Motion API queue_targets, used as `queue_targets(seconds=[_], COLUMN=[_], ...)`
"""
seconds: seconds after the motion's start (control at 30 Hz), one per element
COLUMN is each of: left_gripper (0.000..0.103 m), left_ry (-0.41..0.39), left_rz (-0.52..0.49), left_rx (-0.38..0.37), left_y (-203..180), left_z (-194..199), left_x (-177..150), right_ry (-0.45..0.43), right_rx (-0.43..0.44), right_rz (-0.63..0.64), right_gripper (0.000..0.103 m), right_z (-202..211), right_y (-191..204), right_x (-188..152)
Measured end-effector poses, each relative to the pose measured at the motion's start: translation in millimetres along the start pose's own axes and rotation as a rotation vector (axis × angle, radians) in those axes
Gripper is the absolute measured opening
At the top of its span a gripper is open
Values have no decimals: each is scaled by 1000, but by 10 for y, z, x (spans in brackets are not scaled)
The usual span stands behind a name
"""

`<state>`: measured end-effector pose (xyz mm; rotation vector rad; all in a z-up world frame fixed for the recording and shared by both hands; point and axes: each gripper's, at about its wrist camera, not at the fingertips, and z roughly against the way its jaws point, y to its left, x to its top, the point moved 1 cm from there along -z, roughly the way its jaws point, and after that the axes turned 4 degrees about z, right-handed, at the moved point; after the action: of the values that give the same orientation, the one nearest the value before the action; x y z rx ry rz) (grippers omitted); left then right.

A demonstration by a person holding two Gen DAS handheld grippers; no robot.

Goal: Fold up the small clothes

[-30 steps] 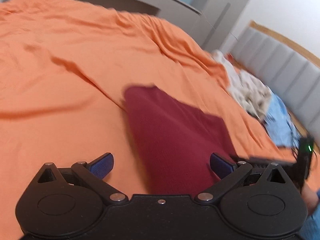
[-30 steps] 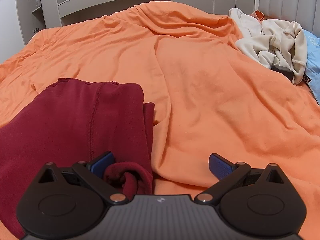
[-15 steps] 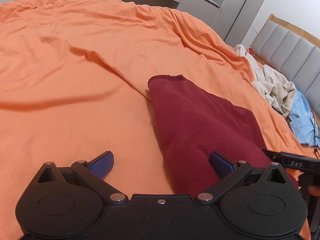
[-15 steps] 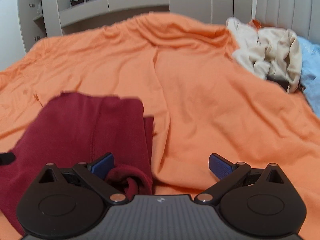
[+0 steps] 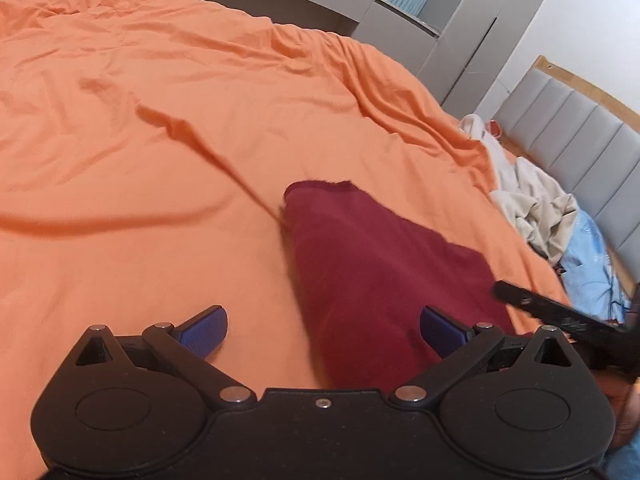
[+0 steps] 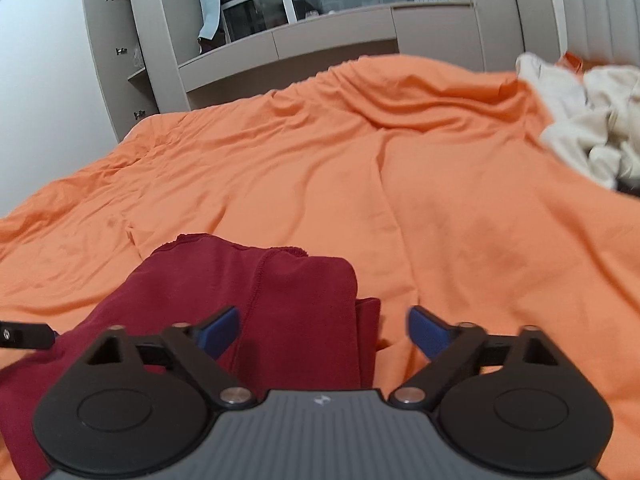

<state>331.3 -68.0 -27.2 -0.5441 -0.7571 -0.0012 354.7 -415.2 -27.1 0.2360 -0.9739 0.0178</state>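
A dark red garment (image 5: 372, 264) lies folded on the orange bedsheet (image 5: 160, 160). My left gripper (image 5: 323, 330) is open and empty, hovering over the garment's near left edge. In the right wrist view the garment (image 6: 248, 304) shows a stitched seam and a folded right edge. My right gripper (image 6: 323, 330) is open and empty, above the garment's near right part. The right gripper's black finger shows in the left wrist view (image 5: 560, 312), and the left gripper's finger in the right wrist view (image 6: 24, 334).
A pile of cream clothes (image 5: 532, 200) and a light blue cloth (image 5: 588, 256) lie at the right by the grey padded headboard (image 5: 580, 128). The cream pile also shows in the right wrist view (image 6: 592, 120). Grey cabinets (image 6: 280, 40) stand beyond the bed.
My right gripper has lifted and tilted up, and the bunched red cloth that was by its left finger is no longer there. My left gripper has drawn back, so the garment sits farther off.
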Motion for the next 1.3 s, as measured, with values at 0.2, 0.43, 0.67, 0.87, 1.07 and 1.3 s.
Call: queue_targets(seconds=[0.2,0.43,0.67,0.87,1.07,1.3], left_gripper=[102,103,103,103,103,102], left_ry=[133,162,145,144,144,144], left_rz=[-140,-92,-100,-100,-100,-101], left_rx=[-48,-52,-29,-29,-27,-28], left_y=[-93,-48,-91,-89,-90,-66], left_z=[-265,-434,-441,-439,-436,-424], left_x=[106,48,2,2,2,3], right_ry=[68,128,127,119,105,92], right_rx=[9,59,63,53,50,33], right_rz=[-38,-146,-149,-157,-153,-115], right_gripper=[72,58,54,54,44,35], right_z=[-113,-161,-148,-139,-111,-78], right_y=[-65,-149,-152,-132,-103,-31], right_x=[-63,-145,-137,-149,-160,-148])
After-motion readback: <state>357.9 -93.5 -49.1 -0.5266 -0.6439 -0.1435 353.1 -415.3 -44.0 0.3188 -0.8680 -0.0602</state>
